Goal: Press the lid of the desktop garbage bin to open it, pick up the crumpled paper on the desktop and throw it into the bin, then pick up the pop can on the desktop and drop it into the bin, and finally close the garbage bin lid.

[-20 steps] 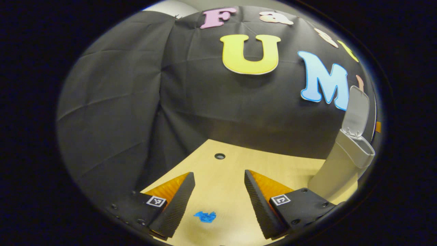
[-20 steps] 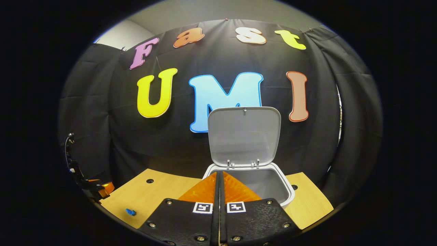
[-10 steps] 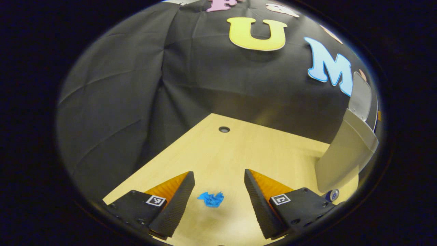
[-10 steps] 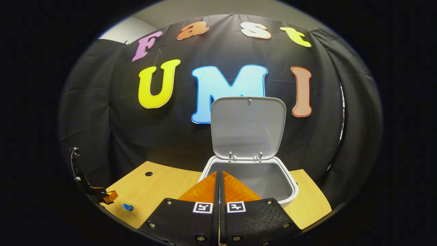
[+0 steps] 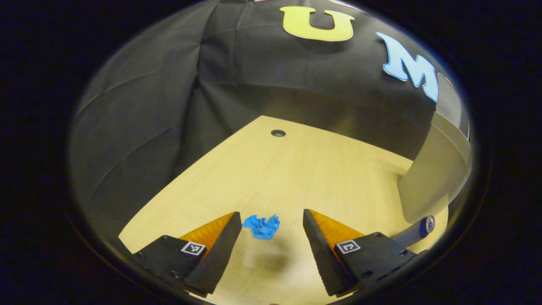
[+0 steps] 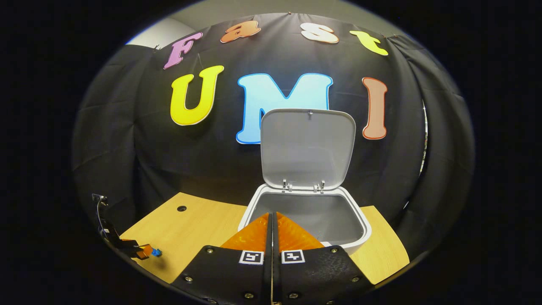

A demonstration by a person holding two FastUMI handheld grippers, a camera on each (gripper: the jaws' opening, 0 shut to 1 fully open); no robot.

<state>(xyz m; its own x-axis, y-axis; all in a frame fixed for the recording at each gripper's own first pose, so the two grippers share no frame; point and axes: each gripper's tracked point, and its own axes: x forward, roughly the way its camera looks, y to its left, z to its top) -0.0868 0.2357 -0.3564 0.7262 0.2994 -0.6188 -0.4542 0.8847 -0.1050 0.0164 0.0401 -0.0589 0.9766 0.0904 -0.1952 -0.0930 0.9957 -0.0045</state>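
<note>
Your left tool [image 5: 271, 231] hangs spread apart, straddling the crumpled paper [image 5: 262, 226] for the grab; your right tool [image 6: 272, 226] rests pressed together before the open bin [image 6: 358, 220].

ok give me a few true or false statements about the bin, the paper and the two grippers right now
1. The bin lid stands open above the garbage bin. True.
2. The left gripper is shut on the crumpled paper. False: its fingers are spread apart and the paper lies on the desktop just ahead of the gap between them, untouched.
3. The right gripper is shut, with nothing between its fingers. True.
4. The crumpled paper is already inside the bin. False: it lies on the desktop, and the part of the bin's inside that shows looks bare.
5. The pop can stands upright on the bin lid. False: it shows low at the base of the bin, beside the left gripper.
</note>
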